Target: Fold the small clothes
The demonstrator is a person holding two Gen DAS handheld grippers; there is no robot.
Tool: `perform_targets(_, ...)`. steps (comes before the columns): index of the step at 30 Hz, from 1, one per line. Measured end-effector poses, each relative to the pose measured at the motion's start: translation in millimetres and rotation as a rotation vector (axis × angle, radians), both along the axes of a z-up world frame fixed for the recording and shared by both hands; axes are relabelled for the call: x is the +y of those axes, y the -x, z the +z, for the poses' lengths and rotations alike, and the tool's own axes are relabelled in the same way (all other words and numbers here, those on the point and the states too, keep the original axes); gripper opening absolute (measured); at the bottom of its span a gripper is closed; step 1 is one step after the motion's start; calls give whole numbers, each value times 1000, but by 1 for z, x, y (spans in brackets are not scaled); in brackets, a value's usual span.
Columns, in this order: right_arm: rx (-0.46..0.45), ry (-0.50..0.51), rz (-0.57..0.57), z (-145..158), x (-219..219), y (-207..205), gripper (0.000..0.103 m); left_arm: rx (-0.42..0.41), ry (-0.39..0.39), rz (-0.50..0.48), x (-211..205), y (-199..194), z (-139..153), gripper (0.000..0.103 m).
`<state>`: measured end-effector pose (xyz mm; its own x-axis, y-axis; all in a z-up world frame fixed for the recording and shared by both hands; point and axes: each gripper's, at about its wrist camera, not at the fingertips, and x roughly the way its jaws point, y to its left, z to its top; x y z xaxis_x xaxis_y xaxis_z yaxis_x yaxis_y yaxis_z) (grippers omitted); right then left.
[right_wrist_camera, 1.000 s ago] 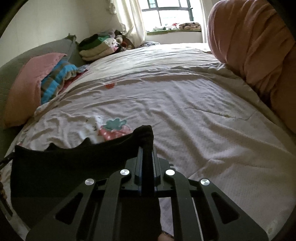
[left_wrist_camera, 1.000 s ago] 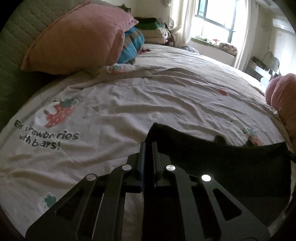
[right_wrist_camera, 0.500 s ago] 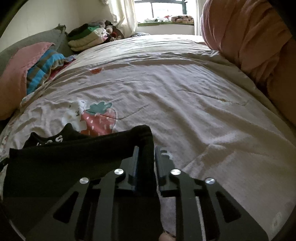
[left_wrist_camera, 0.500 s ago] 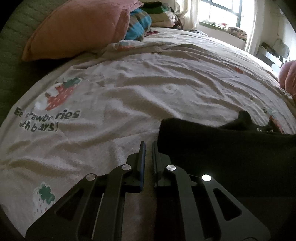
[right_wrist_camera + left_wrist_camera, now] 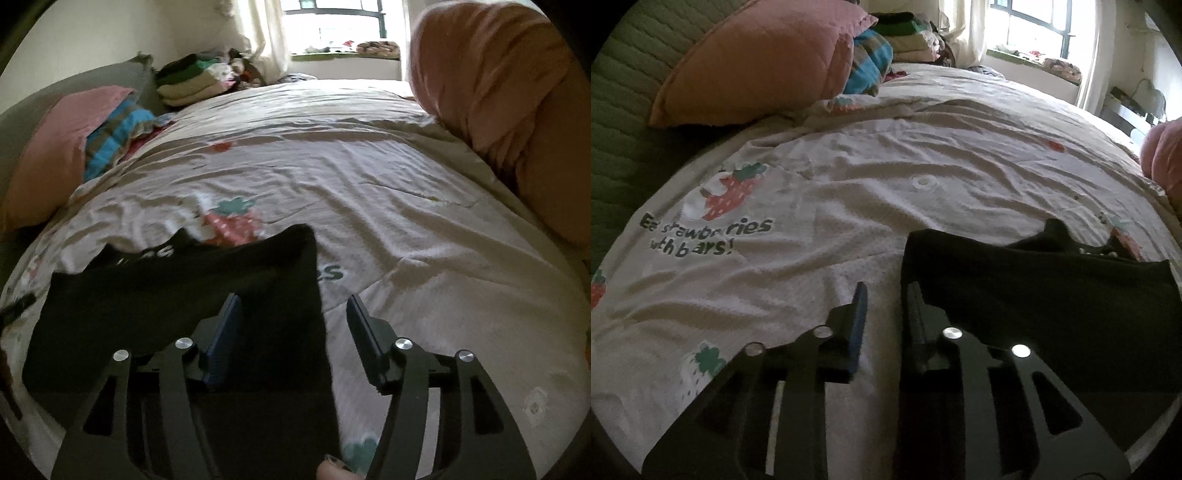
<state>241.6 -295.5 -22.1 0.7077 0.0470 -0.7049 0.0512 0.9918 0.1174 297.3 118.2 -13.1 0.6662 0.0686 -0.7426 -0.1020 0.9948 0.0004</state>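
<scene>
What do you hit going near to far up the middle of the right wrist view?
Right claw → black garment → strawberry print on the bedspread → window.

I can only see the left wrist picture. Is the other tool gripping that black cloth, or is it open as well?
Observer: The right tool is open, its jaws wide apart. One finger is over the black garment and the other is over the bedsheet.
Operator: Is anything printed on the cloth?
Observer: Yes, white lettering shows near its far edge, but it is too blurred to read.
Operator: Can you see any of the person?
Observer: Only a fingertip with dark nail polish, at the bottom edge of the right wrist view.
</scene>
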Motion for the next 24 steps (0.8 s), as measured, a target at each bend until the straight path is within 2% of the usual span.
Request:
perform_targets(5,15,26,73,1,18,18,66,2,11,-23,-8,17,6,22)
perform_targets(8,31,44,105,-1,29,27,66,-5,42,-32,-11,24,10,28)
perform_targets(13,59,46,139,-6,39,39,66,-17,47,-47,-17,35,15,29)
perform_targets(24,132,75,171,-21,46,59,66,41,47,-83,-32,58,5,33)
